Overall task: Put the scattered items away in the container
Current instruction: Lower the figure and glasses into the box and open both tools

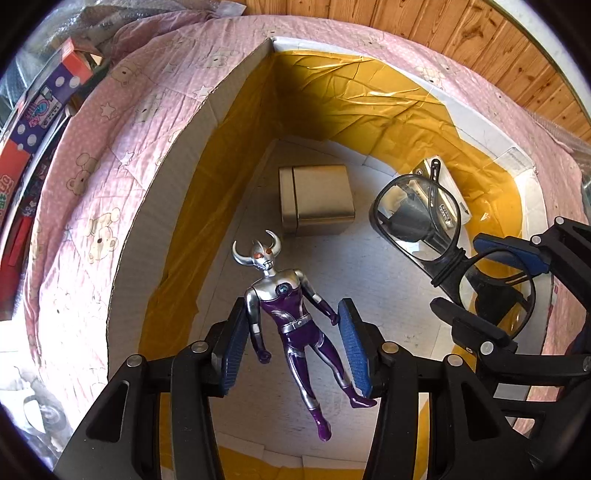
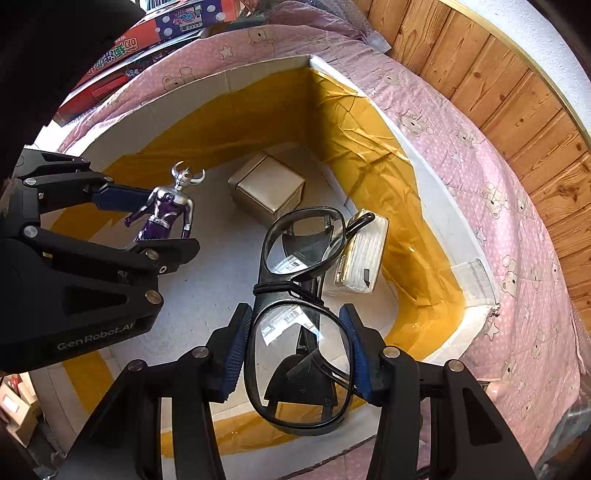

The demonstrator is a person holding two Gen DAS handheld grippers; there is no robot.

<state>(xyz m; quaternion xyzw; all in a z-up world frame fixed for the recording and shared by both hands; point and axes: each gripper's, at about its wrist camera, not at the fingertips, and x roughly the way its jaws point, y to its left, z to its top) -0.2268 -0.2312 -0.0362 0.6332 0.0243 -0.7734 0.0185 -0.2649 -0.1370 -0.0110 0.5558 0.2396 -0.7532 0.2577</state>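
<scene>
A silver and purple horned toy figure (image 1: 291, 314) (image 2: 166, 206) hangs inside the white cardboard box (image 1: 192, 122) (image 2: 258, 77), which is lined with yellow tape. My left gripper (image 1: 293, 306) (image 2: 171, 221) points down into the box, and its blue pads press on the figure's arms. My right gripper (image 2: 294, 310) (image 1: 458, 273) is shut on one lens rim of black-framed glasses (image 2: 295, 350) (image 1: 417, 221), held over the box's right side. A gold tin (image 1: 317, 199) (image 2: 269, 192) and a white wrapped packet (image 2: 364, 254) (image 1: 443, 177) lie on the box floor.
The box sits on a pink quilt (image 1: 110, 155) (image 2: 480, 177) printed with bears. Wooden panelling (image 1: 461, 33) (image 2: 498, 92) runs behind it. Colourful printed cartons (image 1: 40, 114) (image 2: 147, 37) are stacked beyond the quilt's far left edge.
</scene>
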